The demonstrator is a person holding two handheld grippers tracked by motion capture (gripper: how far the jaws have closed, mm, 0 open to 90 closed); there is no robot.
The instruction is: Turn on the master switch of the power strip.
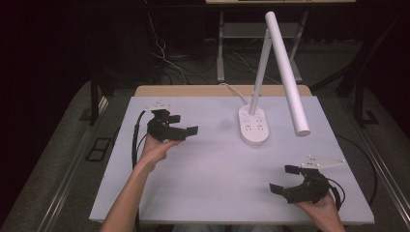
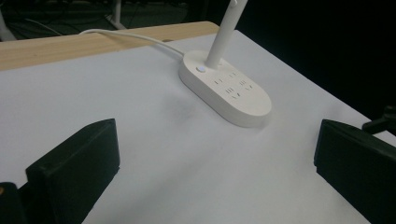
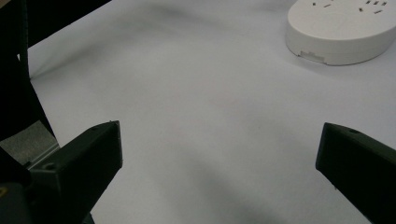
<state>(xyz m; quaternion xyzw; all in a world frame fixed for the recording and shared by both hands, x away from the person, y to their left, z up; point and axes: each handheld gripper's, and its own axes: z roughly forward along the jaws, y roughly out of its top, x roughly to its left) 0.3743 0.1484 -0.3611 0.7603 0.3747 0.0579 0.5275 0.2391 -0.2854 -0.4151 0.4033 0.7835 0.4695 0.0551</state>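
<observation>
A white desk lamp stands at the back middle of the table, with an oval base [image 1: 253,125] that carries socket holes and a small button, a slanted stem and a long tube head [image 1: 287,72] hanging over the right side. My left gripper [image 1: 186,125] is open at the left, level with the base and pointing toward it. My right gripper [image 1: 283,179] is open near the front right corner, pointing left. In the left gripper view the lamp base [image 2: 225,88] lies ahead between the spread jaws. In the right gripper view the base [image 3: 341,28] is at the top right.
The white table top [image 1: 217,174] sits on a wooden board whose edge [image 1: 193,91] shows at the back. A white cord [image 2: 130,37] runs from the lamp base to the back edge. Dark floor, cables and stand legs lie beyond.
</observation>
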